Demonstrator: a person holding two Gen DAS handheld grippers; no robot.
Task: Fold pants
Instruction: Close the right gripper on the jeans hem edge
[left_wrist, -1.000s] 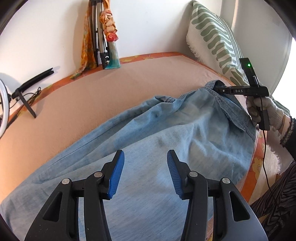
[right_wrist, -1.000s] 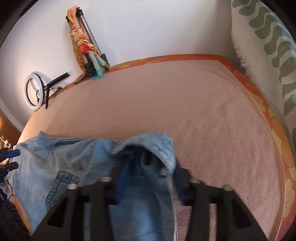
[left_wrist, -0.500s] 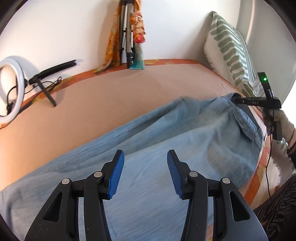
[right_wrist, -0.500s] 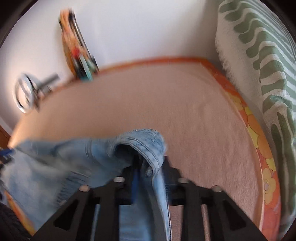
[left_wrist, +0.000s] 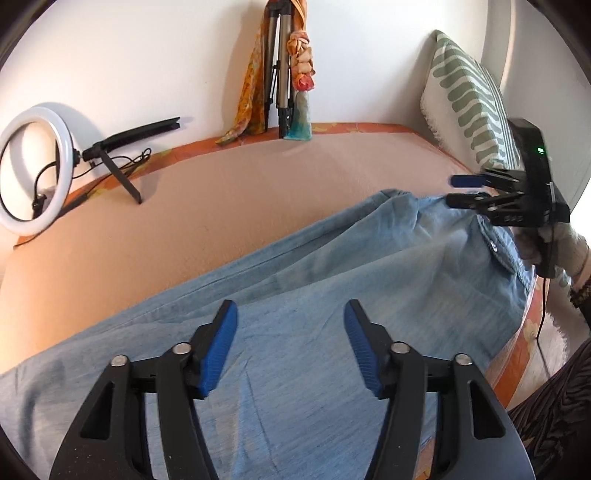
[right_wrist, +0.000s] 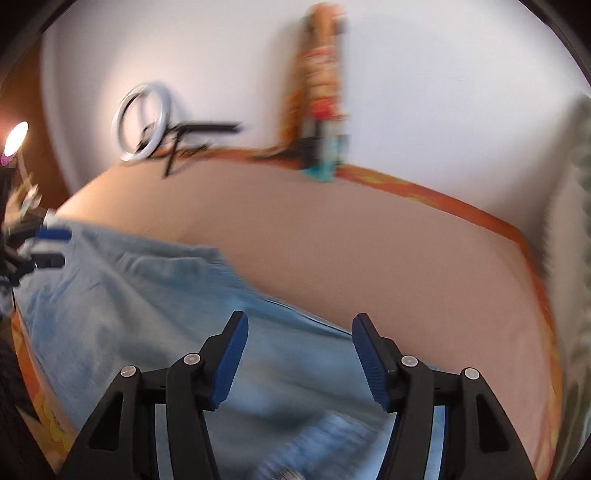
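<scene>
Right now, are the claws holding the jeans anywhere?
No. Both claws are open and empty. The left claw hovers over the jeans. The right claw has just been opening, with nothing between its pads.

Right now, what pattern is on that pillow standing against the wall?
The pillow is white with wavy green stripes and a fringed edge; the left wrist view shows it best.

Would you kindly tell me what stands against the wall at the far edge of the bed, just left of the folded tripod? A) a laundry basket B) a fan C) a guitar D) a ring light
D: a white ring light on a small black stand leans there, left of the tripod, beyond the jeans.
</scene>
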